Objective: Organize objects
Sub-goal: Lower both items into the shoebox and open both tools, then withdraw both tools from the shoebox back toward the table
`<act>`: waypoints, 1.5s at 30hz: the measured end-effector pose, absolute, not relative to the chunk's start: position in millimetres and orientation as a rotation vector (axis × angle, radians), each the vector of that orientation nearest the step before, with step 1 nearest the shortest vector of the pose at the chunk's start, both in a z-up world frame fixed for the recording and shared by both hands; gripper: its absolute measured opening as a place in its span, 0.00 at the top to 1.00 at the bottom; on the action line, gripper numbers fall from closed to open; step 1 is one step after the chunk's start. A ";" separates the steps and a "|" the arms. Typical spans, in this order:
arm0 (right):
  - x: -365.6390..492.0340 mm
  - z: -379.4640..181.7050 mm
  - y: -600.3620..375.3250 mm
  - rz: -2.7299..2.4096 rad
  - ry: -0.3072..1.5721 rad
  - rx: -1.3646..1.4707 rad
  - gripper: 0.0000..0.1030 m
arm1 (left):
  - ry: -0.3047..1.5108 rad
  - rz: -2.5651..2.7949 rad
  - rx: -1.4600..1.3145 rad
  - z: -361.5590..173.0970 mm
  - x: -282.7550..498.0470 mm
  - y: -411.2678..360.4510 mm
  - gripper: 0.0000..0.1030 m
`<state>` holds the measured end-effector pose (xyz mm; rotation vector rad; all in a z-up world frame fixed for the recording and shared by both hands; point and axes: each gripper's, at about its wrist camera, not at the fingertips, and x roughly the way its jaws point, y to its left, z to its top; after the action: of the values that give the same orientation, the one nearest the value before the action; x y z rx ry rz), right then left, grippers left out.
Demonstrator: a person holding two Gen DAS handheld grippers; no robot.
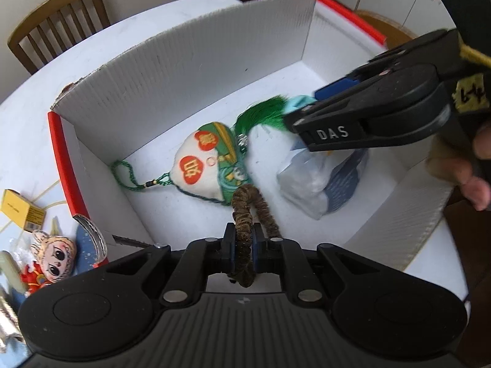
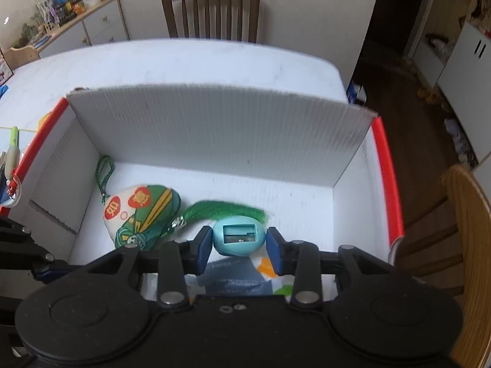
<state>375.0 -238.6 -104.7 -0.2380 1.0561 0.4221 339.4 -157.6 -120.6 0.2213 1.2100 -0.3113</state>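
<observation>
While your left tool (image 1: 244,245) grips the scrunchie (image 1: 254,205) and your right tool (image 2: 237,242) the sharpener (image 2: 238,235) over the box (image 1: 190,61), the doll (image 1: 52,260) waits lower left on the bench (image 1: 24,141).

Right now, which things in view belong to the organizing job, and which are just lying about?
In the job:
- white box
- brown hair tie, clamped in the left gripper
- light-blue sharpener, held by the right gripper
- embroidered sachet and tissue packet, lying in the box

Lying about:
- doll figure and yellow carton, on the table outside the box
- chair
</observation>
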 end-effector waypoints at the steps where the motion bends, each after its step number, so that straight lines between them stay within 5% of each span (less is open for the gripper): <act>1: 377.0 -106.8 -237.5 0.409 1.081 -0.246 0.64 | 1.215 -0.305 0.229 -121.9 340.4 -158.6 0.91; 30: 358.5 -71.9 -256.3 0.472 1.059 -0.147 0.47 | 1.161 -0.252 0.171 -97.6 323.3 -151.6 0.88; 32: 354.0 -65.7 -259.3 0.480 1.046 -0.139 0.46 | 1.150 -0.256 0.153 -93.3 320.6 -149.7 0.83; 37: 343.5 -50.1 -269.4 0.495 1.015 -0.114 0.44 | 1.108 -0.267 0.126 -81.3 313.1 -146.7 0.46; 45: 317.3 -22.1 -285.4 0.529 0.937 -0.076 0.40 | 1.024 -0.294 0.080 -55.3 293.8 -141.4 0.44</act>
<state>317.3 -285.4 -22.1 -0.0760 0.9370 0.5294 293.8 -141.4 -55.3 0.0804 1.0245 -0.2942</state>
